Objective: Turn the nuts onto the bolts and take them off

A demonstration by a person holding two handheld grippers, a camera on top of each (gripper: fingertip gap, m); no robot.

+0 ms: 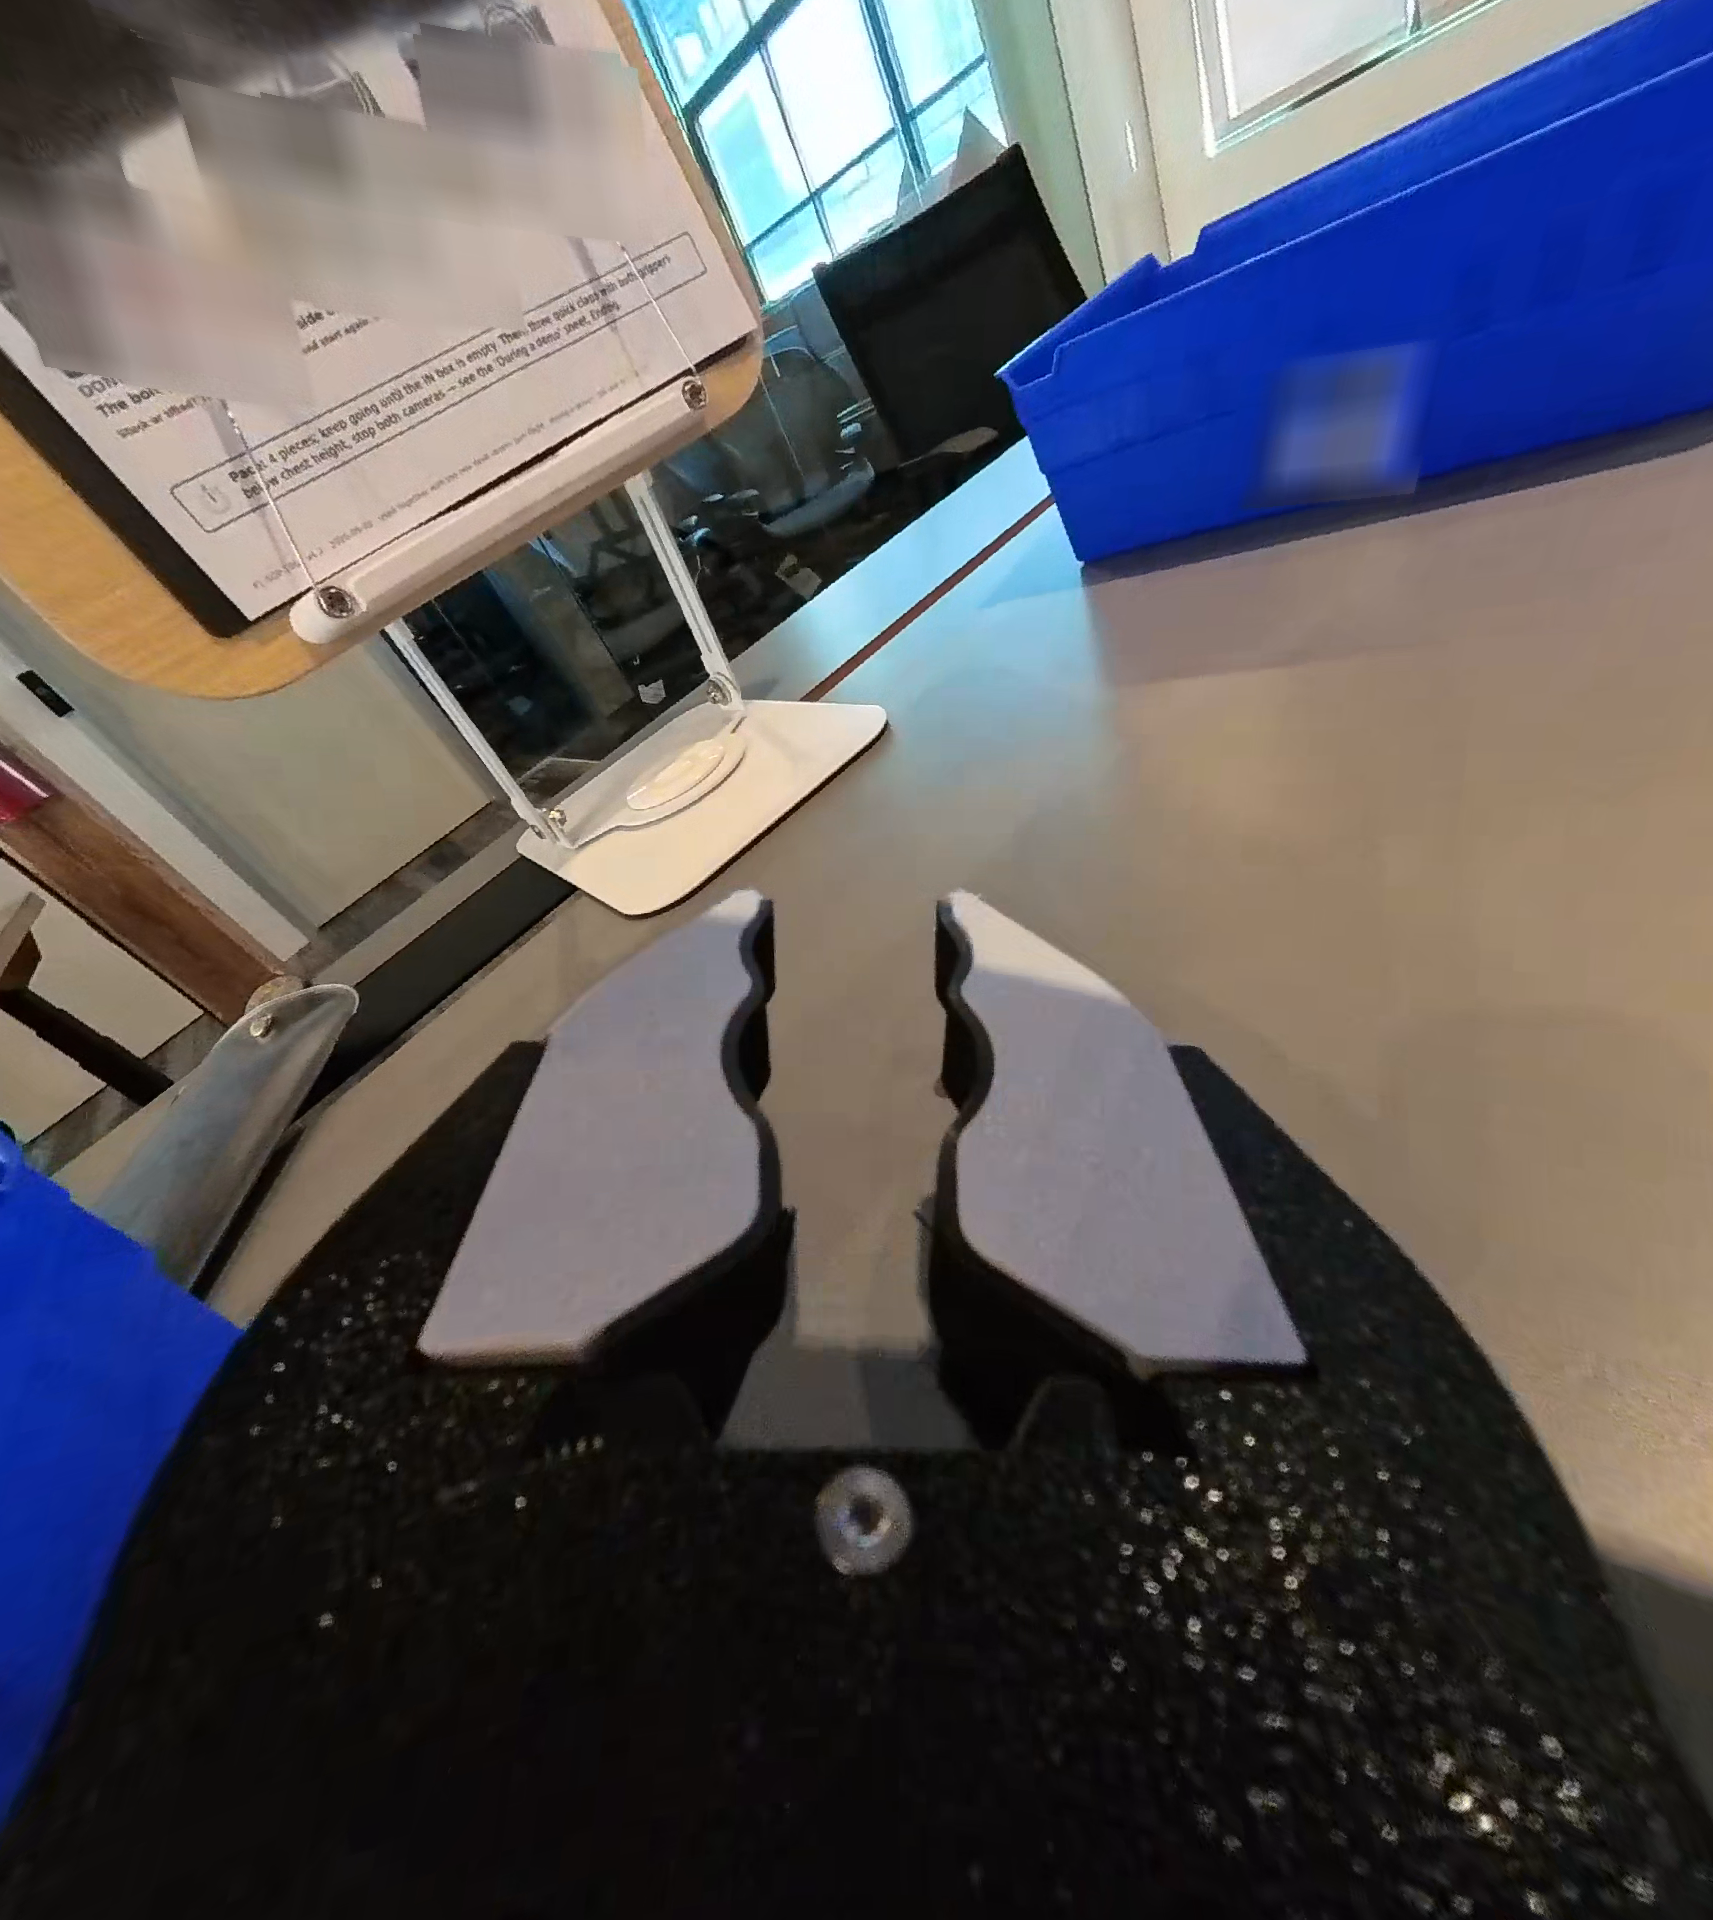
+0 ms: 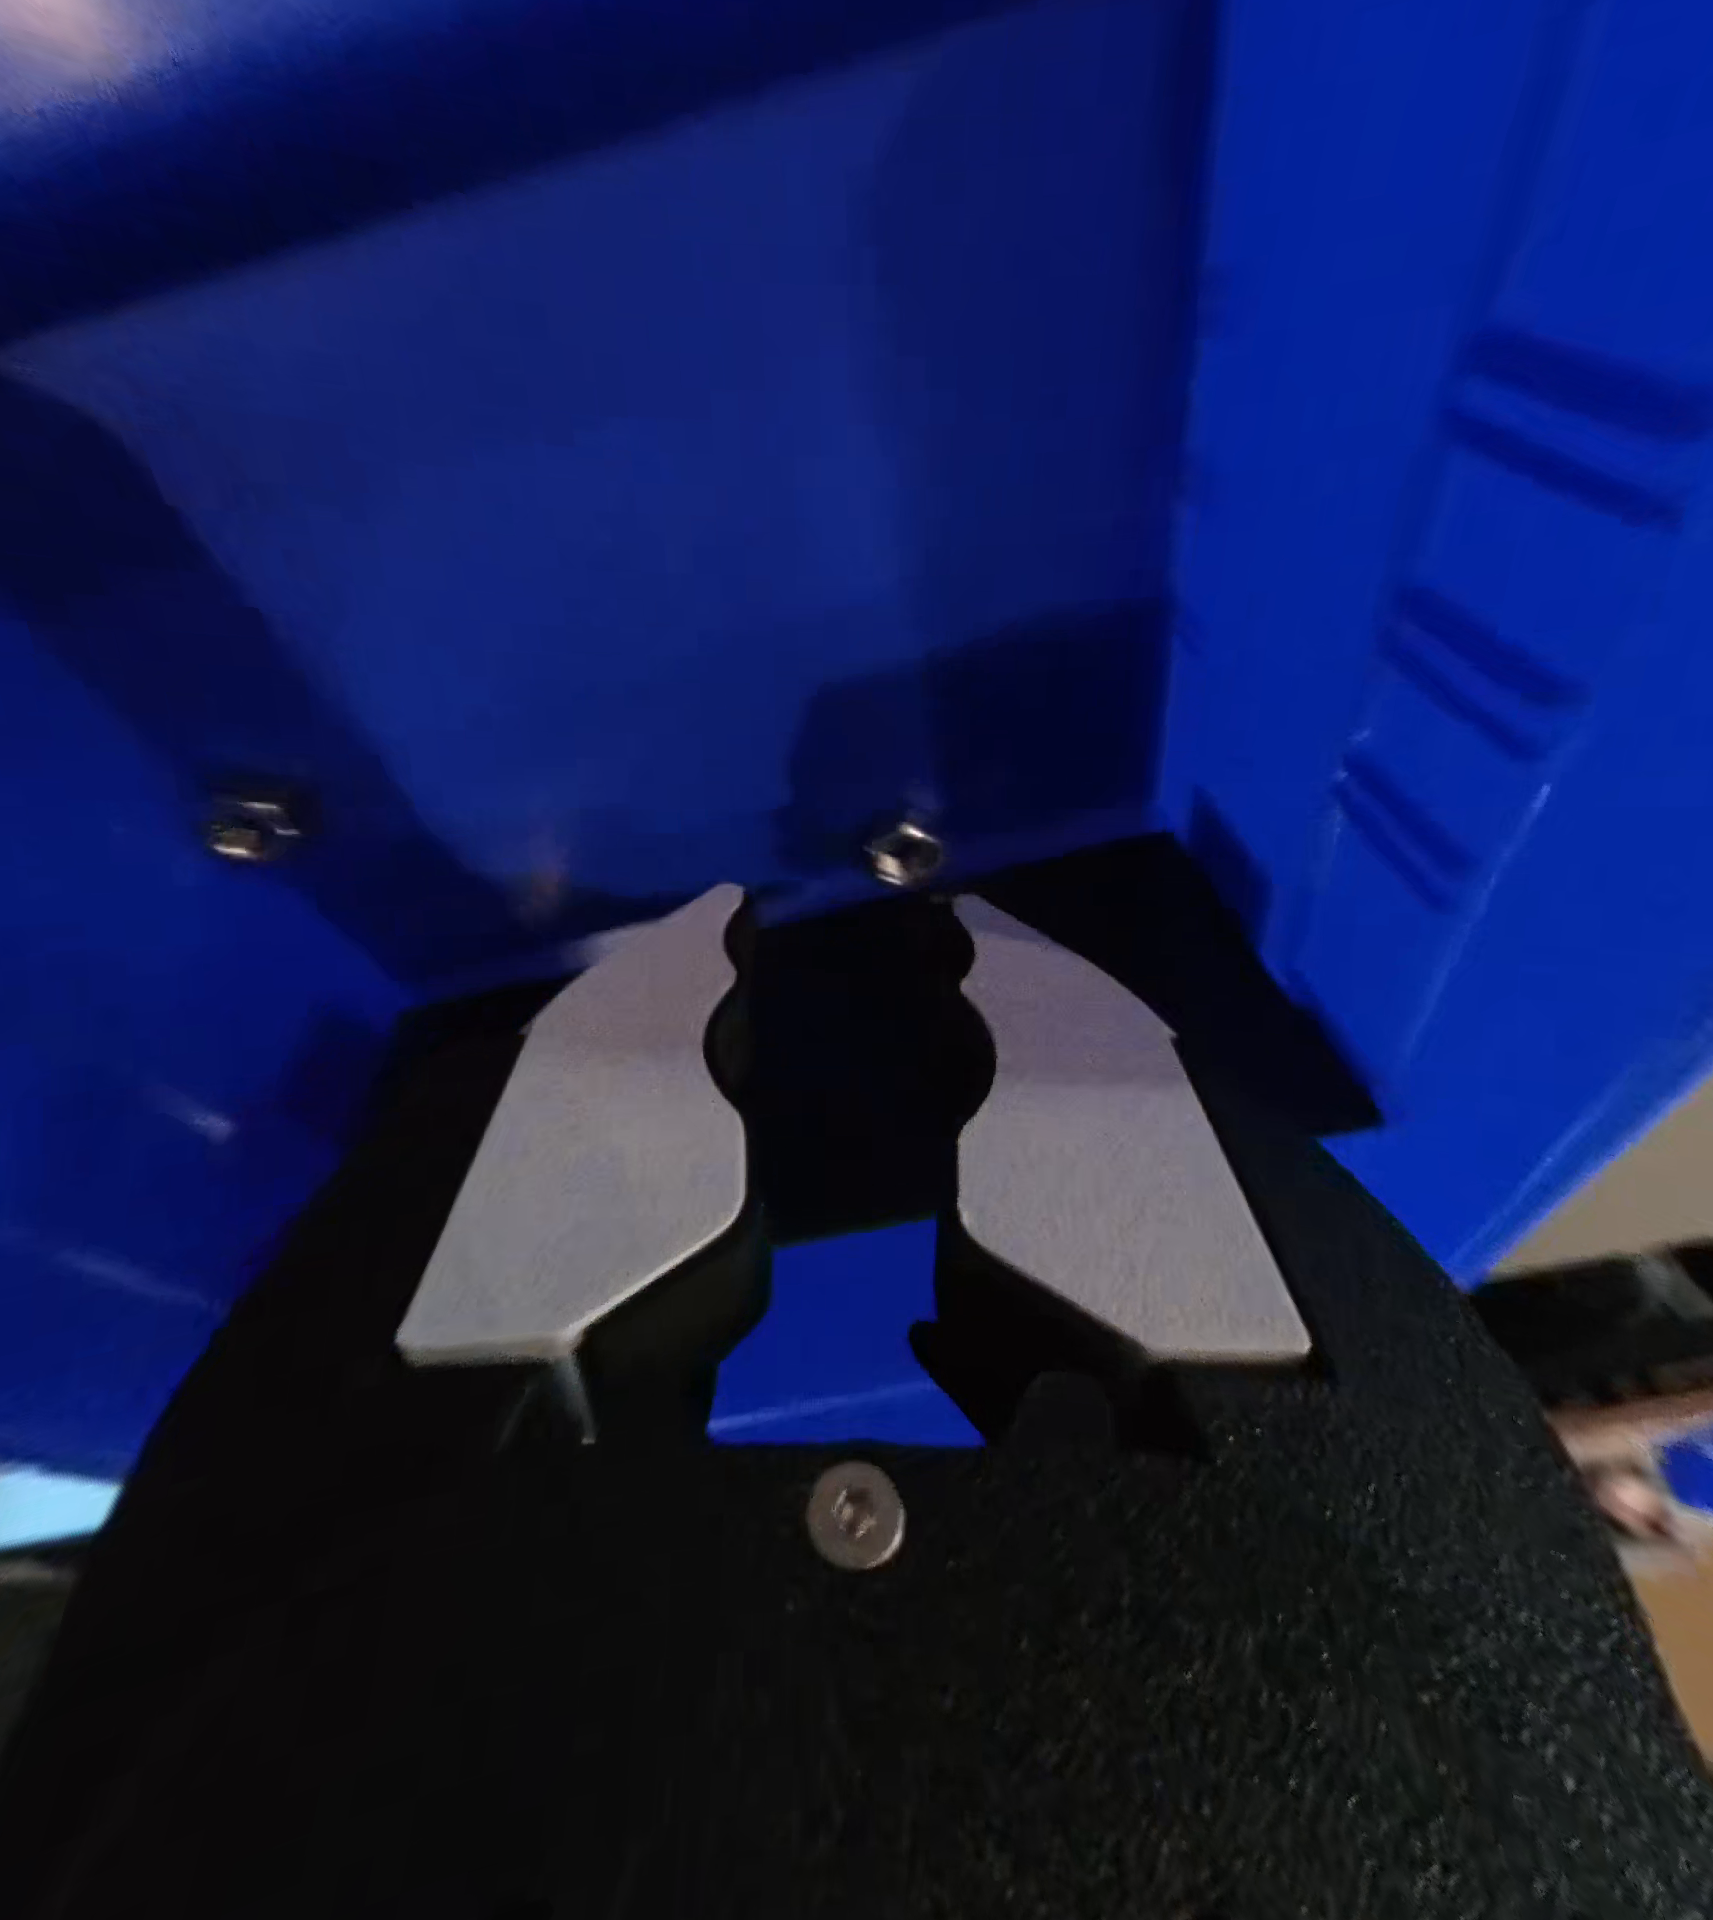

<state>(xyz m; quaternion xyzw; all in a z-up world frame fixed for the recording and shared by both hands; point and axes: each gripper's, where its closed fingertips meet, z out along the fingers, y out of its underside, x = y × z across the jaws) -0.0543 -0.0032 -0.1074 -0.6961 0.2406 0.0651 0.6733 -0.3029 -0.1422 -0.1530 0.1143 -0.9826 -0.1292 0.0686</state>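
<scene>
Left wrist view: the left gripper is held low over the grey worktop, and its jaws are parted with a moderate gap in which only bare worktop is seen, so nothing is held. A white document stand with a printed sheet is placed near the far left edge of the worktop, and a blue bin is placed toward the far right corner. At the near left edge, part of another blue bin and a shiny metal piece are visible. In the right wrist view, the right gripper is reached inside a blue bin, close to its right wall; its jaws are parted by a moderate gap and nothing is held between them. Two small metal nuts are lying on the floor of this bin: one nut is just beyond the fingertips, and the other nut is well apart on the left. This view is blurred, so finer details cannot be told.
</scene>
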